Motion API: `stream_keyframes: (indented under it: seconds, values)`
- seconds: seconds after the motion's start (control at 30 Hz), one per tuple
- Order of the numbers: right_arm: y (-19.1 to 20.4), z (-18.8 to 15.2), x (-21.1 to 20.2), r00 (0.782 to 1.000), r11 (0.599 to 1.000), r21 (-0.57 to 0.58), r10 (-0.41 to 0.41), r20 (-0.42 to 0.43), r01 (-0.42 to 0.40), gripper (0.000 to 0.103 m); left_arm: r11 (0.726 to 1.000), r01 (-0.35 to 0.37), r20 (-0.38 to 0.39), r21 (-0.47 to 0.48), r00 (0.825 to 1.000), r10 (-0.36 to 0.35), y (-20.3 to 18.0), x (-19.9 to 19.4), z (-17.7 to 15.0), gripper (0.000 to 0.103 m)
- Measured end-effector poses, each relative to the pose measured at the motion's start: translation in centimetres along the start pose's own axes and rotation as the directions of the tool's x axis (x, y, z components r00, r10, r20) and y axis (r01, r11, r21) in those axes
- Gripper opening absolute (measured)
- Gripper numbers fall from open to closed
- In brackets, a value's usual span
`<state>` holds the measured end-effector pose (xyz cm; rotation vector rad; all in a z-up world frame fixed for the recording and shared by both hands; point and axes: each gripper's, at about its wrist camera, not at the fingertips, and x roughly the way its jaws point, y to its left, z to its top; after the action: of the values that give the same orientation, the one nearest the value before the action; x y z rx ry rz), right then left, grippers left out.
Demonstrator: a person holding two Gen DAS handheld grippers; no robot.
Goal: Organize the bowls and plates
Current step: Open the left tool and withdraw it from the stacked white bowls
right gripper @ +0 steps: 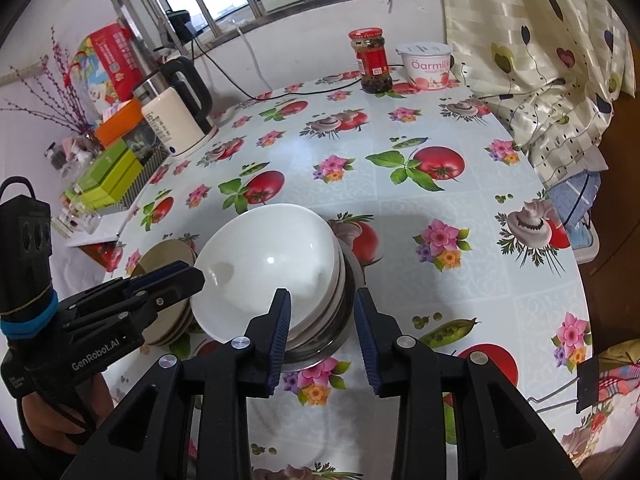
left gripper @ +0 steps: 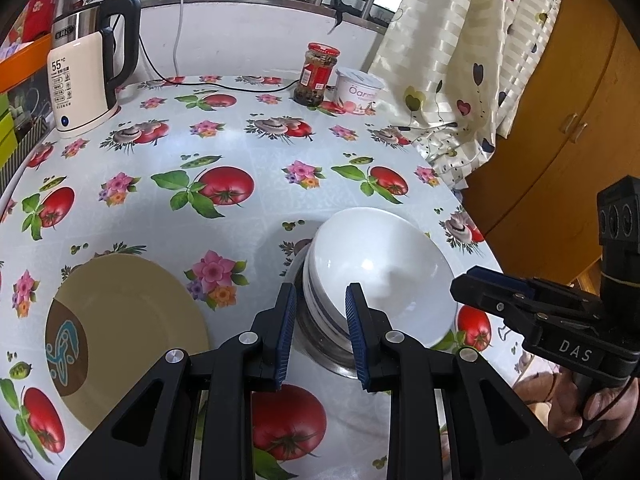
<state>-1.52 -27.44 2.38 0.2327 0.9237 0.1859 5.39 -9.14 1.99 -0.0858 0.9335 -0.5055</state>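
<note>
Left wrist view shows the white bowl (left gripper: 380, 268) tilted atop stacked bowls (left gripper: 320, 316) on the counter (left gripper: 248, 152), left gripper (left gripper: 321, 334) narrowly straddling its rim, right gripper (right gripper: 322, 336) narrow, empty, probably to level it.

A home dining table (left gripper: 248, 148) (kettle (left gripper: 86, 76), curtain (left gripper: 460, 52) nearby)

Two tools are counted, the left tool (left gripper: 321, 312) and the right tool (right gripper: 322, 316). One white bowl (left gripper: 384, 268) is seen tilted atop a stack of bowls; the number beneath cannot be told. A stack of tan plates (right gripper: 168, 312) is counted, several rims showing. One kettle (left gripper: 86, 76), one red-lidded jar (left gripper: 314, 74) and one yogurt tub (left gripper: 358, 90) are tallied on the tabletop (left gripper: 256, 152).
</note>
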Motion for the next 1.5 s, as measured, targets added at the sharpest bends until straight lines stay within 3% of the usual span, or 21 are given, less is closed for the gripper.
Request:
stream_keyframes:
  seconds: [0.13,0.43,1.5]
  values:
    - [-0.1,0.1,0.2,1.000,1.000,0.003,0.009,-0.003,-0.009,0.020,1.000,0.019,0.009,-0.015,1.000,-0.019,0.5,-0.1,0.5,0.027]
    - [-0.2,0.0,0.9,0.999,1.000,0.014,0.027,-0.023,-0.027,0.015,0.998,0.057,-0.009,-0.009,0.998,-0.057,0.2,0.9,0.4,0.019]
    - [0.3,0.1,0.9,1.000,1.000,-0.009,0.017,-0.001,-0.017,0.015,0.998,0.064,0.006,-0.018,0.998,-0.064,0.5,0.8,0.0,0.019]
